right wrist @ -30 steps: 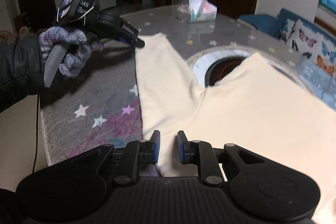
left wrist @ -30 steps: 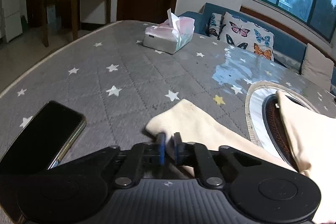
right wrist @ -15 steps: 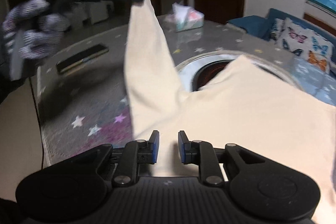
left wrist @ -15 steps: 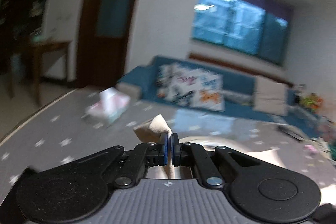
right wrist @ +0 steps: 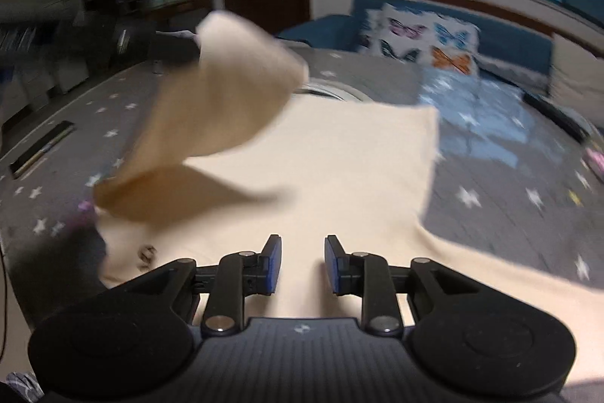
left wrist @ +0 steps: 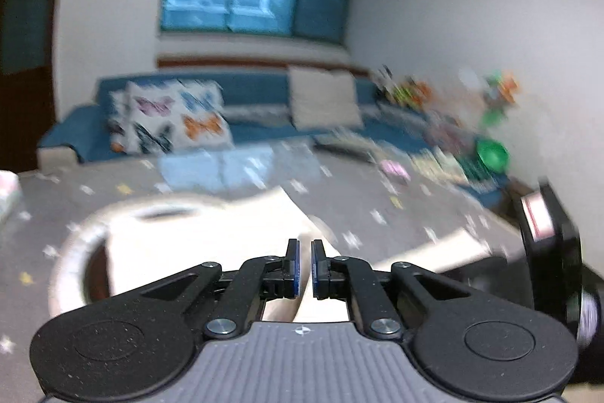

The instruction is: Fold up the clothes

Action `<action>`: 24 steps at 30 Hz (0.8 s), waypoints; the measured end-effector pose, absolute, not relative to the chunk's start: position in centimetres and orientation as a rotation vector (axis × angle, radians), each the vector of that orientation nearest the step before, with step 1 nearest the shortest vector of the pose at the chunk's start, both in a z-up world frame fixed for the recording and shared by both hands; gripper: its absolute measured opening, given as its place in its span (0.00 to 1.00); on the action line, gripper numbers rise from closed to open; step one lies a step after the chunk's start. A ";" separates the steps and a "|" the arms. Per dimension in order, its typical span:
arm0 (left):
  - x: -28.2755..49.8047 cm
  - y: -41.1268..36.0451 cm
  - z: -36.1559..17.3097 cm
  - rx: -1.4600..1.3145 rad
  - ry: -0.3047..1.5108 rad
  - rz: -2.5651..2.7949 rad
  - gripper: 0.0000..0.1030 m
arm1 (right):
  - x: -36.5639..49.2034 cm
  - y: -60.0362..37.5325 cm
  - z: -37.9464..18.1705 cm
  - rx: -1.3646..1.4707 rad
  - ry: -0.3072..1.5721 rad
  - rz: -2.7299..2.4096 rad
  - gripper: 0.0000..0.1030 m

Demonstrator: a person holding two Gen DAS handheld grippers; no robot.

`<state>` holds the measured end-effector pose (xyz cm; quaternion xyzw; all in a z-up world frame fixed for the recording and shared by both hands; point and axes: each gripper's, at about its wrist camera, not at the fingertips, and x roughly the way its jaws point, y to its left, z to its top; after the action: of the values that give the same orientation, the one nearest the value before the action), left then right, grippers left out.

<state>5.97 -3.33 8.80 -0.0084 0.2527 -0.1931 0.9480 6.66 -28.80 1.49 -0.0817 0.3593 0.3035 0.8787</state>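
Grey star-patterned cloth covers the desk, with a blue sofa and butterfly cushion behind. Spread across it lies a cream shirt, one sleeve lifted and curling over its body. Right tongs hover open above the near hem. Left tongs show a narrow gap with cream cloth behind it; whether they grip it I cannot tell. A phone lies at the desk's left edge.

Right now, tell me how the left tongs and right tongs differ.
The left tongs are nearly closed, a thin gap showing; the right tongs stand wide open. The left tongs are up by the raised sleeve; the right tongs point over the flat garment body. Both are black with blue pads.
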 end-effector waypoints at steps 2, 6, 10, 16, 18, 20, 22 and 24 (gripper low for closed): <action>5.9 -2.3 8.0 -0.004 0.543 -0.358 0.15 | 6.5 -29.8 1.1 -0.153 0.772 0.624 0.29; 5.6 -0.1 6.5 0.020 0.597 -0.281 0.33 | 5.5 -31.1 0.9 -0.148 0.785 0.629 0.34; 5.4 2.1 5.0 0.044 0.651 -0.202 0.34 | 5.5 -31.7 1.8 -0.109 0.765 0.631 0.34; 5.5 5.9 2.6 0.015 0.754 -0.106 0.35 | 8.4 -30.1 1.8 -0.041 0.766 0.613 0.34; 5.4 6.5 2.0 -0.011 0.780 -0.099 0.38 | 9.2 -29.3 1.1 -0.039 0.784 0.604 0.34; 5.3 6.9 1.7 -0.032 0.798 -0.092 0.38 | 9.8 -28.5 0.4 -0.039 0.802 0.593 0.33; 5.3 6.9 1.5 -0.051 0.803 -0.110 0.33 | 10.1 -28.1 0.0 -0.041 0.815 0.581 0.26; 5.3 6.7 1.5 -0.059 0.800 -0.127 0.10 | 9.9 -27.8 -0.1 -0.052 0.815 0.563 0.11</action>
<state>5.34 6.74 1.48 -0.0287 0.3892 -0.0617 0.9186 9.93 -27.79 -0.10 -0.0250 0.3908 0.2700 0.8796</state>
